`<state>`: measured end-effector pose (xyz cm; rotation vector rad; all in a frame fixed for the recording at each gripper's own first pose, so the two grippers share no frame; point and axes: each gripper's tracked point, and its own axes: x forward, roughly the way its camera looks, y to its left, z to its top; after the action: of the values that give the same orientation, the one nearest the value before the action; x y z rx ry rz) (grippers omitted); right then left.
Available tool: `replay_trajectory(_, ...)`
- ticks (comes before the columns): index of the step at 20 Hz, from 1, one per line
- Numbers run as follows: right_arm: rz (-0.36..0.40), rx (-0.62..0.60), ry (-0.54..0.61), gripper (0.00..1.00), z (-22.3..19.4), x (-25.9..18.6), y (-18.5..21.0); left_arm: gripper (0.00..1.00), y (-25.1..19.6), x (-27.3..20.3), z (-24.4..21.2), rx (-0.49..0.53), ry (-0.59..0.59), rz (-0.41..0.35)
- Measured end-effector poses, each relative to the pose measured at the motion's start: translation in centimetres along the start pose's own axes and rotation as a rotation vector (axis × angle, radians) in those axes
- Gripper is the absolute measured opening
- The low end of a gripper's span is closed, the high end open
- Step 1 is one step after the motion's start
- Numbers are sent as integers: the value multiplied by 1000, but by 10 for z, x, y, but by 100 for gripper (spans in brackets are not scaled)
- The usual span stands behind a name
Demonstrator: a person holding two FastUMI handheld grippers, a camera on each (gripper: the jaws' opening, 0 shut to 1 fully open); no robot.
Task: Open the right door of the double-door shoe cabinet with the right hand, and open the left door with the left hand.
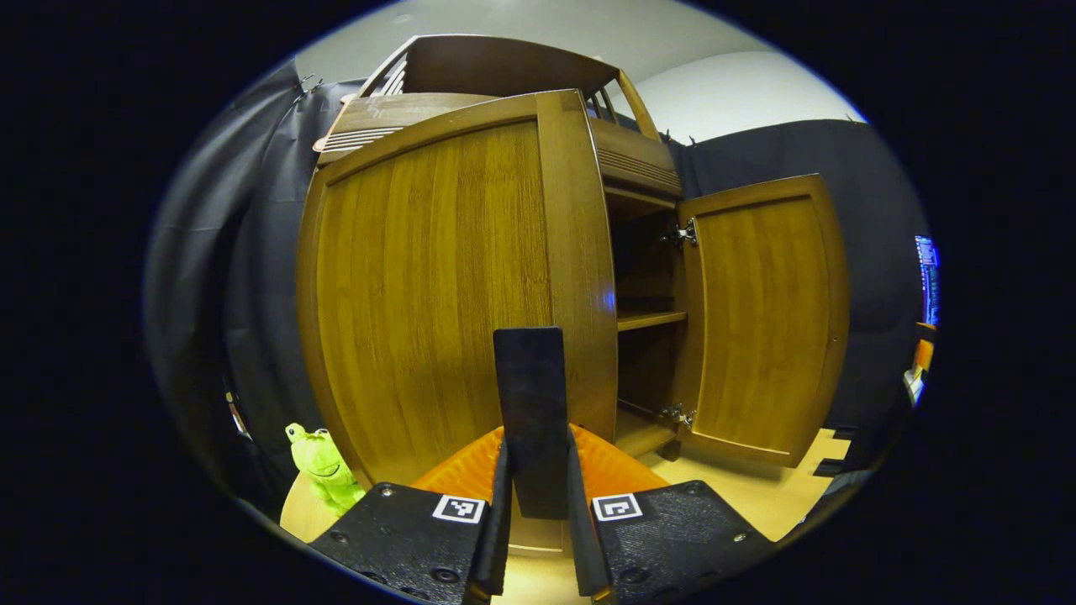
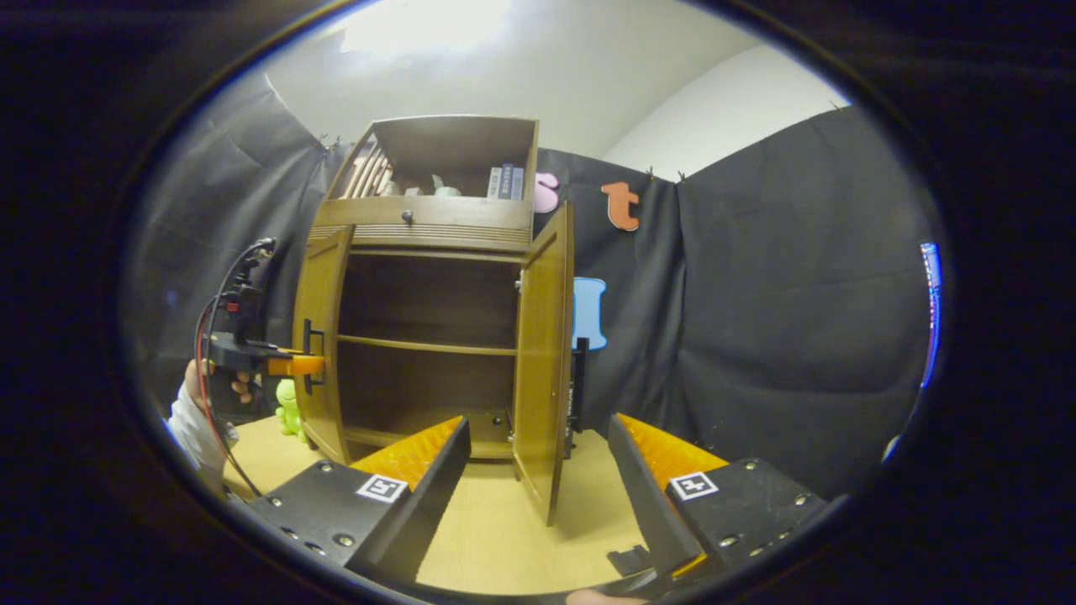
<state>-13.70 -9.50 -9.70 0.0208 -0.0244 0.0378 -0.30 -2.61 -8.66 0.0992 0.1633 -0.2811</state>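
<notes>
The wooden shoe cabinet (image 2: 420, 227) stands on a light floor with both doors swung out. In the left gripper view, the left door (image 1: 437, 277) looms close and my left gripper (image 1: 538, 449) is shut on its black vertical handle (image 1: 530, 378). The right door (image 1: 761, 315) hangs wide open beyond it, baring a shelf (image 1: 651, 319). In the right gripper view, the left gripper (image 2: 298, 364) is held by a hand at the left door's handle (image 2: 311, 344). My right gripper (image 2: 538, 424) is open and empty, a little in front of the edge-on right door (image 2: 542, 361).
A green frog toy (image 1: 324, 466) sits on the floor left of the cabinet, also seen as the frog (image 2: 288, 409) behind the left door. Books (image 2: 504, 181) stand in the top compartment. Black cloth walls surround the booth; a red cable (image 2: 206, 336) trails from the left gripper.
</notes>
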Motion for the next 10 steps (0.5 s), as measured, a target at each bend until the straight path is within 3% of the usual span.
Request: replay_trajectory(10,29,12,27,98,-11,5,13,32,31,-61,-2,17,7,27)
